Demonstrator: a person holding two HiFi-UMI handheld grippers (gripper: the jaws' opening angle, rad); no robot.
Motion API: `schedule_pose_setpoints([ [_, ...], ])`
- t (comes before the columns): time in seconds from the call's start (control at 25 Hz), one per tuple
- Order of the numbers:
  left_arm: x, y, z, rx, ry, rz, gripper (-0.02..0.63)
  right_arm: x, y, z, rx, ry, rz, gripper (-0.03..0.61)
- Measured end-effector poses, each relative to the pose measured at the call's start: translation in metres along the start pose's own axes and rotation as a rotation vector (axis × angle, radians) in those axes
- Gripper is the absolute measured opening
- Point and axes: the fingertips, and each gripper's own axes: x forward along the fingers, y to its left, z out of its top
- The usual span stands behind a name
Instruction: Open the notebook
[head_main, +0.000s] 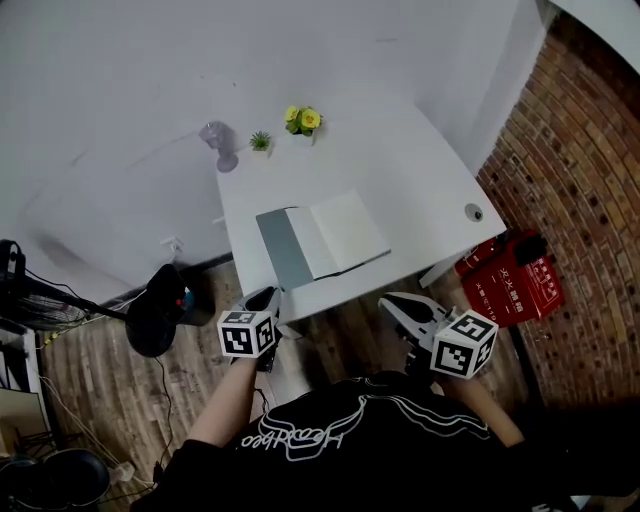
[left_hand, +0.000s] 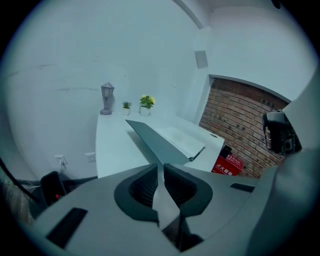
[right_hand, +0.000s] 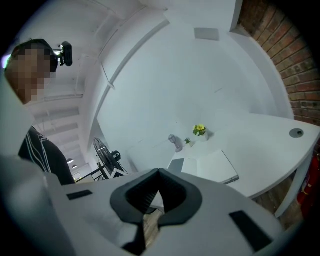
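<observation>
Two grippers show at the bottom of the head view, off the table's near edge: the left gripper (head_main: 265, 298) at lower left, the right gripper (head_main: 397, 303) at lower right. We see both pairs of jaws pressed together with nothing between them. The notebook (head_main: 322, 240) lies open at the centre of the table (head_main: 420, 170), grey cover to the left, white pages to the right, well apart from both grippers. Beyond it, toward the top, stand a lantern (head_main: 222, 146), a small plant (head_main: 260, 141) and yellow flowers (head_main: 302, 120). Red boxes (head_main: 510, 280) sit at the right by the brick wall (head_main: 590, 150).
</observation>
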Motion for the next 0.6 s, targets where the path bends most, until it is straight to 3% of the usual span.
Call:
schedule_pose_setpoints([
  [0.16,-0.011,0.003,-0.003,-0.017,-0.005,0.011,0.060,-0.001,0.009,0.006,-0.014,-0.009,0.018,0.000],
  [0.24,-0.018,0.004,-0.004,-0.037,-0.011,0.013,0.152,-0.003,0.016,0.008,-0.024,-0.006,0.036,0.000],
  [0.28,-0.022,0.003,-0.003,-0.045,-0.016,0.011,0.164,-0.004,0.018,0.008,-0.029,-0.003,0.042,0.000],
  [0.6,-0.068,-0.065,0.015,-0.023,-0.110,-0.082,0.164,-0.033,0.031,0.003,-0.053,0.016,0.080,0.000],
])
